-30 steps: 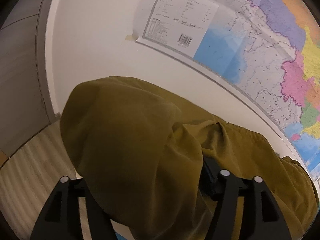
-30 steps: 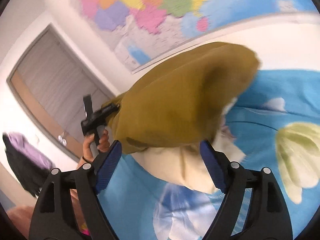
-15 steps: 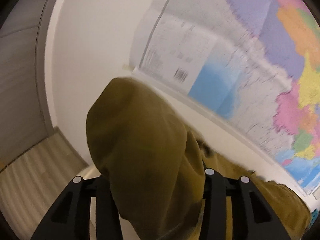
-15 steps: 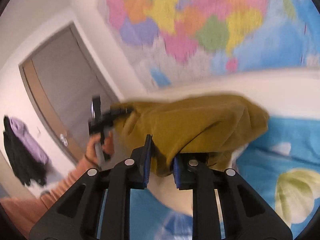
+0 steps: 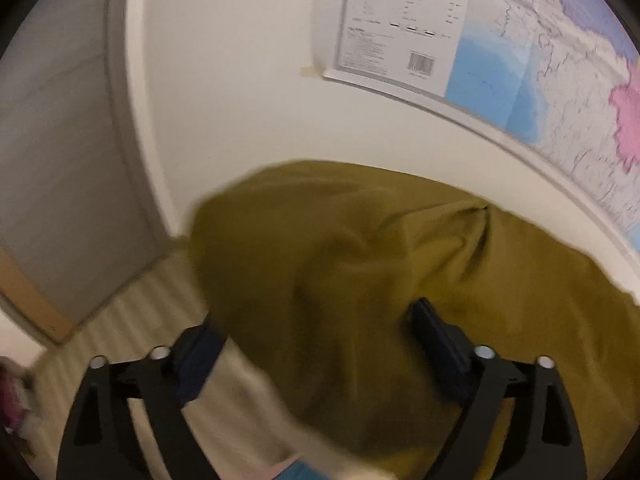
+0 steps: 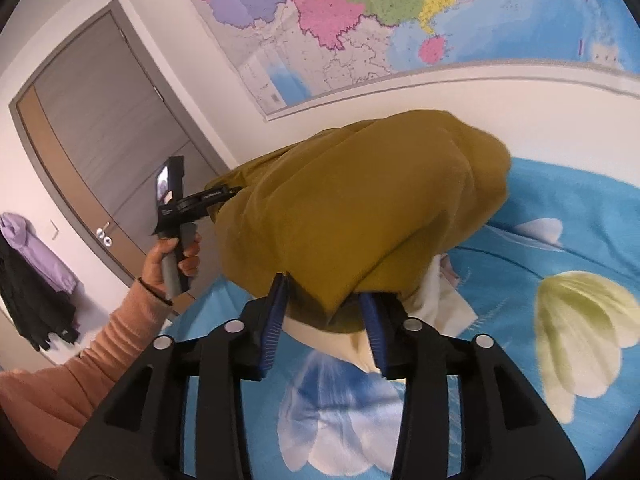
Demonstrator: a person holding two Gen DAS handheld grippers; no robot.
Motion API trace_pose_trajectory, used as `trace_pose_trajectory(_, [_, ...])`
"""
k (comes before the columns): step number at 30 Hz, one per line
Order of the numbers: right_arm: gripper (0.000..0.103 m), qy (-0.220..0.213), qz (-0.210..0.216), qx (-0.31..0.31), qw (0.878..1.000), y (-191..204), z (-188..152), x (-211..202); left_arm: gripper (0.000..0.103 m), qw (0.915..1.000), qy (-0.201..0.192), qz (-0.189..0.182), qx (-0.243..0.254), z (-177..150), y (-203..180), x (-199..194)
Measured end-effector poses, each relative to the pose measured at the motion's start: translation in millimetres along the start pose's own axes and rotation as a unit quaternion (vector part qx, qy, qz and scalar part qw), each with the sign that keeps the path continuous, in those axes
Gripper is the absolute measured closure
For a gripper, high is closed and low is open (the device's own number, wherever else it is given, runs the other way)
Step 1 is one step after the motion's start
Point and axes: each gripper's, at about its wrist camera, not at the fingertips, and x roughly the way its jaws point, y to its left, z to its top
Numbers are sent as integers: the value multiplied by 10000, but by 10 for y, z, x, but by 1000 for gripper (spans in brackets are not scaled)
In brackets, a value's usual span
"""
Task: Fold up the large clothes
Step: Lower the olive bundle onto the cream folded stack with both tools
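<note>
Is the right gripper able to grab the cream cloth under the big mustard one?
Probably not straight away. The mustard garment sags between the right gripper, whose jaws are opening, and covers most of the cream cloth on the bedsheet.

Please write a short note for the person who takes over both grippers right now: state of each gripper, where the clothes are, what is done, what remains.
Left gripper: fingers wide and opening; olive garment hangs between them, not pinched.
Right gripper: fingers opening, apart around the garment's near edge; pads do not seem to press it.
Garment: bunched in a heap over the blue flowered bedsheet, on cream cloth, below the wall map.
Done: no neat fold visible.
Left: grasp again, spread flat, fold.
</note>
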Motion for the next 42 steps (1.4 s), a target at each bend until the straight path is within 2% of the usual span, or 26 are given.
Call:
trace_pose_trajectory(3, [58, -46, -168, -175, 9997, 15, -36, -125, 12, 9998, -154, 97, 53, -98, 50, -188])
trace_pose_trajectory(6, [58, -241, -417, -272, 9985, 48, 0, -290, 12, 9993, -377, 31, -21, -177, 98, -436])
trace_pose_trajectory(10, [58, -679, -466, -556, 9951, 220, 188, -420, 12, 9966, -708, -390, 171, -224, -47, -721])
trace_pose_trajectory(11, [58, -665, -449, -646, 9947, 271, 257, -368, 9, 9957, -725, -519, 239, -253, -74, -762])
trace_pose_trajectory(12, [58, -634, -485, -724, 9942, 319, 325, -285, 8, 9938, -665, -791, 404, -272, -182, -779])
trace_pose_trajectory(15, [58, -478, -518, -720, 9949, 346, 467, 24, 8, 9915, -567, -892, 753, -337, -488, -732])
trace_pose_trajectory(17, [58, -189, -588, -671, 9958, 291, 491, 315, 8, 9905, -373, -973, 897, -362, -630, -596])
trace_pose_trajectory(21, [55, 132, -802, -667, 9945, 104, 372, 700, 6, 9909, -38, -1188, 638, -402, -595, -370])
trace_pose_trajectory(23, [54, 271, -714, -545, 9956, 6, 307, 787, 6, 9903, 159, -1329, 370, -418, -482, -229])
trace_pose_trajectory(27, [53, 273, -748, -516, 9955, 18, 282, 749, 6, 9912, 183, -1253, 381, -386, -478, -107])
trace_pose_trajectory(35, [48, 76, -727, -466, 9962, 118, 245, 456, 9, 9936, -191, -952, 570, -510, -458, -384])
trace_pose_trajectory(42, [47, -102, -752, -784, 9940, 305, 220, 398, 9, 9866, -502, -1244, 930, -806, -601, -771])
